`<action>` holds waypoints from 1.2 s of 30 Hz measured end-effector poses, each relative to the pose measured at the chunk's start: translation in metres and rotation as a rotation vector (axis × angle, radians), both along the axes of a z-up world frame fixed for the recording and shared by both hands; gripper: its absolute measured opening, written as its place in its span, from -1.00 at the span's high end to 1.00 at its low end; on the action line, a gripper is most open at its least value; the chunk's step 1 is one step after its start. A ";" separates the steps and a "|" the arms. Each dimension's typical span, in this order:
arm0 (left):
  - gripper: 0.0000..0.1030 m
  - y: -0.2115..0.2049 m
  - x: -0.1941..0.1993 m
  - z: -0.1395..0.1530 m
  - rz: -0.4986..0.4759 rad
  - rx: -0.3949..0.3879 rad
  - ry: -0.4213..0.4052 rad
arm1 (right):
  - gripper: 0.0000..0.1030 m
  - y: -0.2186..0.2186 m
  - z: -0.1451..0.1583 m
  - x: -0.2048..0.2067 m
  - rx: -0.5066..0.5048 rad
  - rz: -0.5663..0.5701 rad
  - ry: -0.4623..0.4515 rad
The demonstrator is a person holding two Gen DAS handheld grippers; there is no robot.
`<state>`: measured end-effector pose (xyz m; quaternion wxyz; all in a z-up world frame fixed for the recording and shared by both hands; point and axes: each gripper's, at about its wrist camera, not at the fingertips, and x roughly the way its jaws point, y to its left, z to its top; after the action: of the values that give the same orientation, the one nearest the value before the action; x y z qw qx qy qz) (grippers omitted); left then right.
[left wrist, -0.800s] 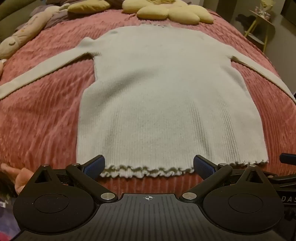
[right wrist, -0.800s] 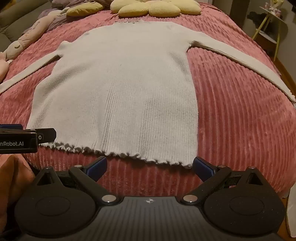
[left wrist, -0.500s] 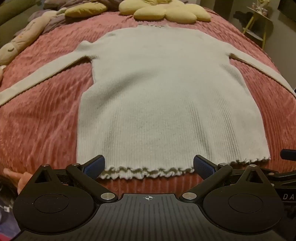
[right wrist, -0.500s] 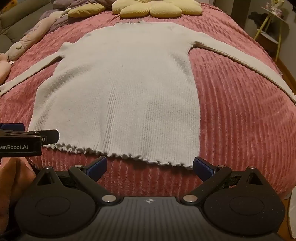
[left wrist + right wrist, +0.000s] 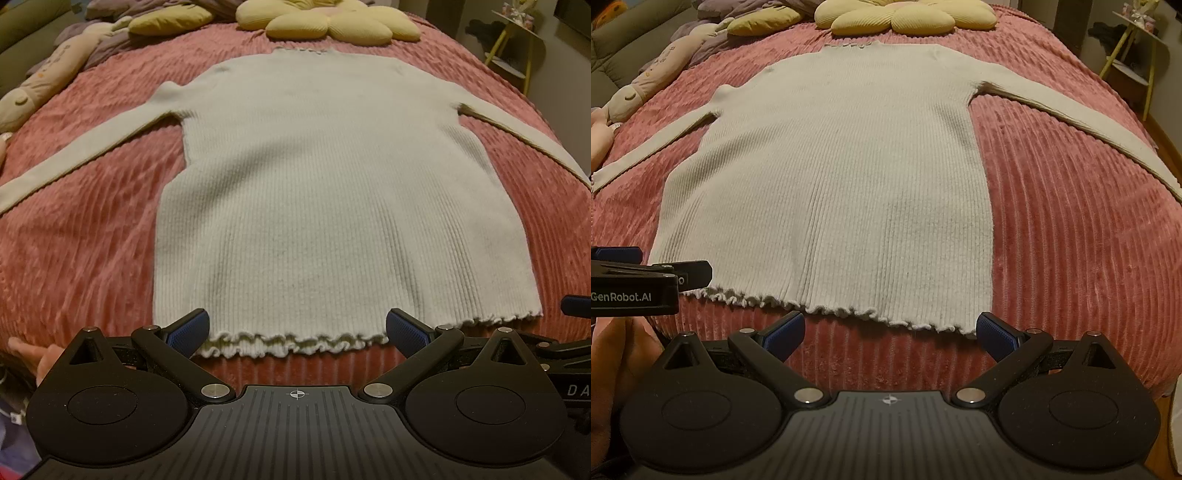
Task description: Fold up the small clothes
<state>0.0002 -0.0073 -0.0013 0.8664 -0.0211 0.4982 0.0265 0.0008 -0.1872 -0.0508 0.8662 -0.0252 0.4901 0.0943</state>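
Note:
A pale ribbed sweater lies flat on the pink bed, neck far, frilled hem near, both sleeves spread out sideways. It also fills the right wrist view. My left gripper is open and empty, its blue pads either side of the hem's left half. My right gripper is open and empty, just short of the hem's right corner. The left gripper shows at the left edge of the right wrist view. The right gripper's tip shows at the right edge of the left wrist view.
The pink ribbed bedspread covers the bed. A yellow flower cushion and plush toys lie at the far end. A yellow-legged side table stands off the far right corner.
Both grippers have crept forward a little toward the hem and stayed open. The sweater has not moved.

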 end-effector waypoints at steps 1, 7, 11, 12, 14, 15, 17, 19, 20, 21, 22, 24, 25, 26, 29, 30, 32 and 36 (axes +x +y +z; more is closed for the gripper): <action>-1.00 0.000 0.000 0.000 0.001 0.001 0.001 | -0.92 0.000 0.000 0.000 0.000 0.000 0.000; -1.00 -0.001 0.000 -0.002 -0.001 0.005 0.002 | -0.92 0.000 0.000 0.000 0.002 0.001 0.000; -1.00 -0.001 0.000 -0.001 -0.001 0.006 0.003 | -0.92 0.000 0.000 0.000 0.003 0.001 -0.001; -1.00 -0.001 0.000 -0.002 -0.001 0.006 0.003 | -0.92 0.000 0.000 0.000 0.003 0.001 -0.001; -1.00 -0.001 0.000 -0.001 -0.002 0.006 0.003 | -0.92 0.000 0.001 0.000 0.005 0.002 -0.001; -1.00 -0.001 0.000 -0.001 -0.002 0.007 0.003 | -0.92 0.000 0.001 0.000 0.005 0.002 -0.001; -1.00 -0.001 0.000 -0.001 -0.001 0.008 0.003 | -0.92 -0.001 0.001 0.000 0.006 0.001 -0.002; -1.00 -0.001 0.000 -0.001 -0.001 0.010 0.002 | -0.92 -0.001 0.001 0.000 0.008 0.002 -0.004; -1.00 -0.001 0.000 -0.001 -0.001 0.011 0.002 | -0.92 -0.001 0.001 0.000 0.008 0.002 -0.005; -1.00 -0.001 0.000 -0.001 -0.001 0.011 0.003 | -0.92 -0.001 0.001 0.000 0.009 0.002 -0.006; -1.00 -0.001 0.000 -0.001 -0.002 0.011 0.003 | -0.92 -0.001 0.001 0.000 0.008 0.002 -0.006; -1.00 -0.001 0.000 -0.001 -0.001 0.011 0.003 | -0.92 -0.001 0.001 0.000 0.009 0.001 -0.006; -1.00 -0.001 0.000 -0.001 -0.001 0.011 0.003 | -0.92 -0.001 0.001 -0.001 0.009 0.002 -0.006; -1.00 -0.001 0.000 -0.001 -0.001 0.012 0.003 | -0.92 -0.001 0.001 0.000 0.009 0.002 -0.006; -1.00 -0.001 0.000 -0.001 -0.002 0.013 0.002 | -0.92 -0.001 0.001 -0.001 0.009 0.002 -0.006; -1.00 -0.001 0.000 -0.001 -0.003 0.013 0.003 | -0.92 -0.001 0.001 -0.001 0.009 0.003 -0.007; -1.00 -0.001 0.000 0.000 -0.003 0.014 0.003 | -0.92 -0.001 0.001 0.000 0.009 0.002 -0.006; -1.00 -0.001 0.000 0.000 -0.003 0.014 0.003 | -0.92 -0.001 0.001 0.000 0.009 0.002 -0.006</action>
<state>0.0000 -0.0087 -0.0015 0.8658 -0.0143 0.4993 0.0287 0.0004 -0.1884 -0.0494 0.8677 -0.0220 0.4869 0.0972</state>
